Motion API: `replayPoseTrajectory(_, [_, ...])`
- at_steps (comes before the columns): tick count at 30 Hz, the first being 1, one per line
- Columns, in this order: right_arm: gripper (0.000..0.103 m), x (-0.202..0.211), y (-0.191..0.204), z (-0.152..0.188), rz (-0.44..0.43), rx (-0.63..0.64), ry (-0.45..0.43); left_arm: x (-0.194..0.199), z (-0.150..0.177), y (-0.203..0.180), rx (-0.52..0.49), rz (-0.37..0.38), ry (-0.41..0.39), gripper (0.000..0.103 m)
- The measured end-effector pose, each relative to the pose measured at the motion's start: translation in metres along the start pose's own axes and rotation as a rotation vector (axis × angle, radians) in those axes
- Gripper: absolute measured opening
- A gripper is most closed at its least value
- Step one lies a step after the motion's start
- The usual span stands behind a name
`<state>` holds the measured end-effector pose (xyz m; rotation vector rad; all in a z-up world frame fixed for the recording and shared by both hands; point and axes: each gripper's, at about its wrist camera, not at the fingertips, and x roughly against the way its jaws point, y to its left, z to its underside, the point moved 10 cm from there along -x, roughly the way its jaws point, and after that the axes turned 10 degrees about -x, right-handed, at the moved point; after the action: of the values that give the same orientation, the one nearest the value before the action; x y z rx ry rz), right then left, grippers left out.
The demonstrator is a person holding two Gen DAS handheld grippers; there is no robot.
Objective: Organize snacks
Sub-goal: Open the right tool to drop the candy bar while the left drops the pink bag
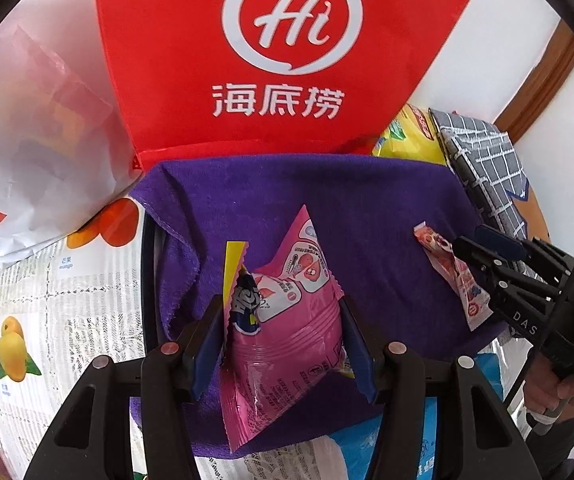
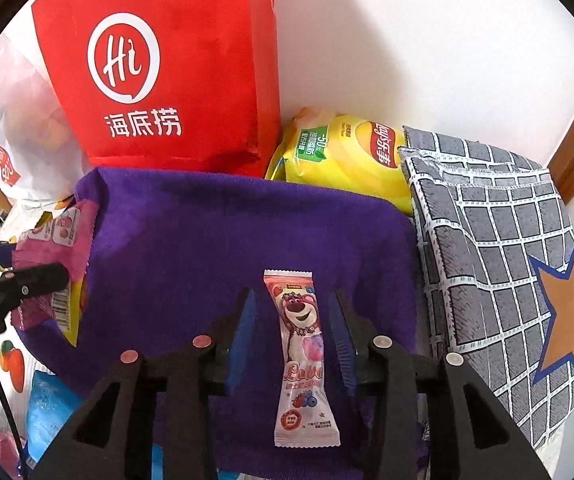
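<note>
We note on the purple towel [image 2: 215,224] one pink snack bag [image 1: 287,320] clamped with a yellow packet [image 1: 233,264] in the left tongs [image 1: 283,344], and one bear-print bar [image 2: 303,356] lying loose between the parted right tongs [image 2: 293,344].

A pink snack pouch [image 1: 287,320] is seen held upright and tilted over a purple towel [image 1: 367,208], a yellow and dark blue packet [image 1: 243,300] pressed against its left side; a slim pink and white bear-printed stick packet [image 2: 303,356] is laid flat lengthwise on the towel; a yellow chip bag [image 2: 351,160] is lodged behind the towel, beside a red bag [image 2: 167,80].
</note>
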<state>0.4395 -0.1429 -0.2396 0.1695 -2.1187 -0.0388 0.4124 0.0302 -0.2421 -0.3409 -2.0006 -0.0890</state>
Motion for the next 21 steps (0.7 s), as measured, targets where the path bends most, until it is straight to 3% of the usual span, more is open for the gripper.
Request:
replayPoseTrajectory(4, [0.040, -0.0008, 0.0031, 0.0027, 0.005, 0.012, 0.008, -0.0042, 0.0025, -0.0034, 0.000, 0.029, 0.021, 0.054])
replayPoseTrajectory(18, [0.046, 0.0025, 0.0052, 0.0029, 0.002, 0.010, 0.002, -0.0010, 0.0048, -0.0045, -0.028, 0.001, 0.026, 0.056])
replayPoseTrajectory(21, [0.048, 0.0059, 0.0095, 0.0030, 0.002, 0.025, -0.004, 0.0034, 0.0028, -0.0049, -0.026, 0.000, 0.011, 0.066])
